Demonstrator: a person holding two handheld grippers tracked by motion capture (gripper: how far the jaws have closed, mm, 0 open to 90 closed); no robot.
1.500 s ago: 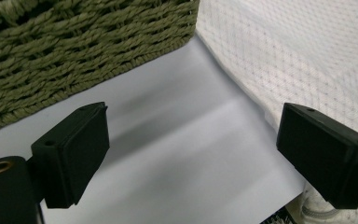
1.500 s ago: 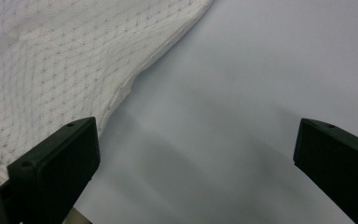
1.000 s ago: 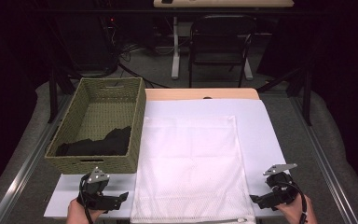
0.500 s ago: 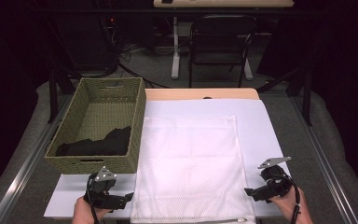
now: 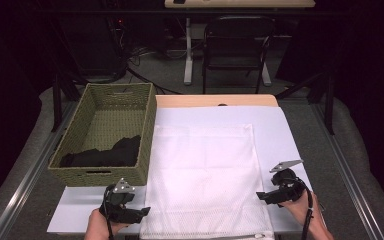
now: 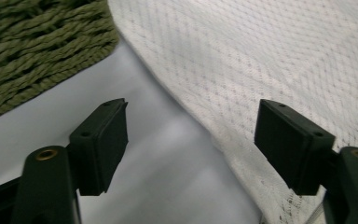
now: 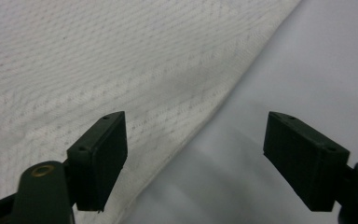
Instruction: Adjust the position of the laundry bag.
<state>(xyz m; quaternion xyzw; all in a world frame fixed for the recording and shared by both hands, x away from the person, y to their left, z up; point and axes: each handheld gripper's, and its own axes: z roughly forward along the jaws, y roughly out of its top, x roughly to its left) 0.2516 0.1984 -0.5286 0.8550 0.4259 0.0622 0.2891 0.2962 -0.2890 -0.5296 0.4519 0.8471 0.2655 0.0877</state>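
Observation:
A white mesh bag [image 5: 205, 175] lies flat on a white sheet [image 5: 280, 130] that covers the table. My left gripper [image 5: 145, 212] sits low at the bag's near left edge. In the left gripper view its jaws [image 6: 191, 112] stand apart over the bag's edge [image 6: 261, 56] and have just been closing. My right gripper [image 5: 260, 196] is at the bag's near right edge. The right gripper [image 7: 196, 119] straddles the bag's edge [image 7: 98, 70], its jaws also just closing. No pad presses on the mesh.
A woven olive basket [image 5: 150, 135] stands left of the bag with a black garment [image 5: 105, 152] in its near end; its wall [image 6: 28, 46] is close to my left gripper. A black chair [image 5: 235, 45] stands beyond the table.
Both grippers have moved inward toward the mesh bag's side edges, the left one rightward, the right one leftward. The bag has not moved.

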